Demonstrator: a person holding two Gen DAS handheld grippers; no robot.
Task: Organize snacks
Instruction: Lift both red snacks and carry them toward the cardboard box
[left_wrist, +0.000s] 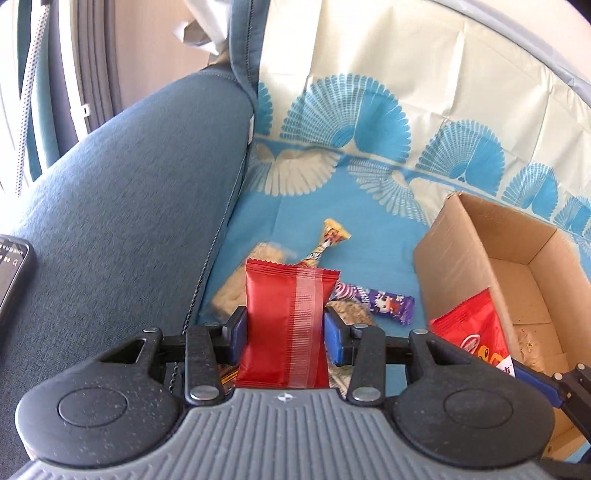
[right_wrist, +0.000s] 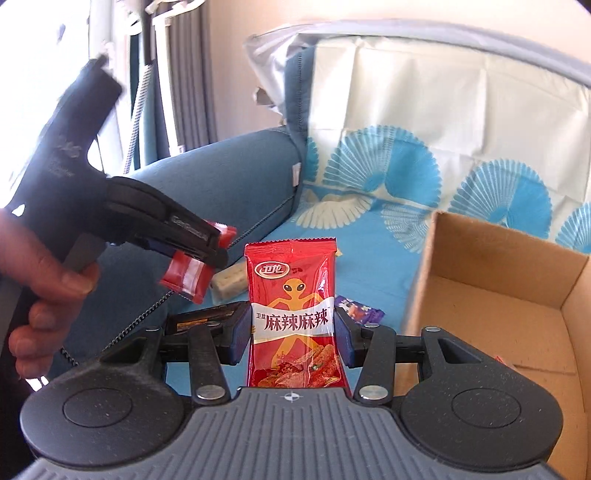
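Flanking cardboard box (right_wrist: 498, 295) rim, both tools loaded

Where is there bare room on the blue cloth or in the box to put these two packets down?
The cardboard box floor is mostly bare along its back wall. The blue cloth is free between the sofa arm and the box, up near the fan pattern. It is crowded beside the sofa arm, where the purple bar, twisted candy and beige bars lie.
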